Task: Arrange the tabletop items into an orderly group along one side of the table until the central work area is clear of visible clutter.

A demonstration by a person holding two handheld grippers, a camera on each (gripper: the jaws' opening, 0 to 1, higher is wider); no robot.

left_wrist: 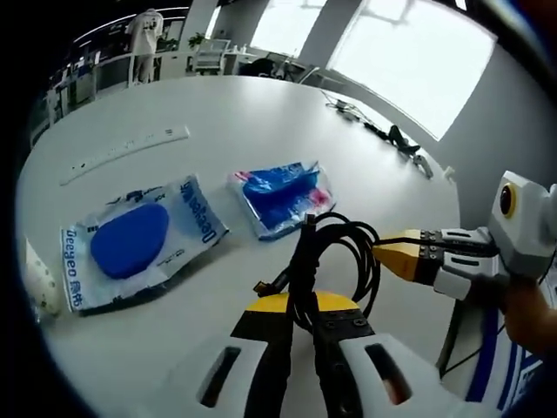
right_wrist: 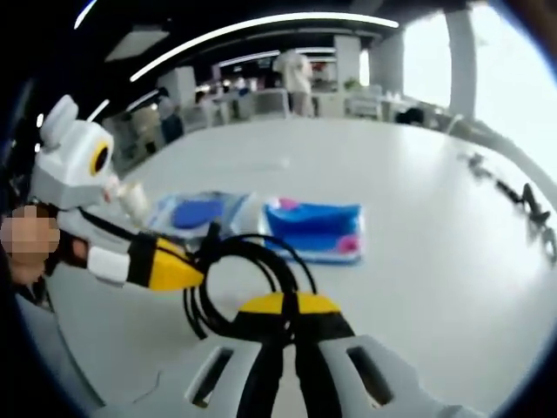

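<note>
A coiled black cable hangs above the white table, held between both grippers. My left gripper is shut on the coil's lower part at the bottom of the left gripper view. Coming in from the right, my right gripper has its yellow tips closed on the cable's side. In the right gripper view my right gripper is shut on the cable, and the left gripper pinches it from the left. Behind the coil lie a clear packet with a blue oval item and a blue and pink packet.
A white power strip lies farther back on the left, and a white perforated object sits at the left edge. Dark cables lie near the far right table edge. A person stands beyond the table.
</note>
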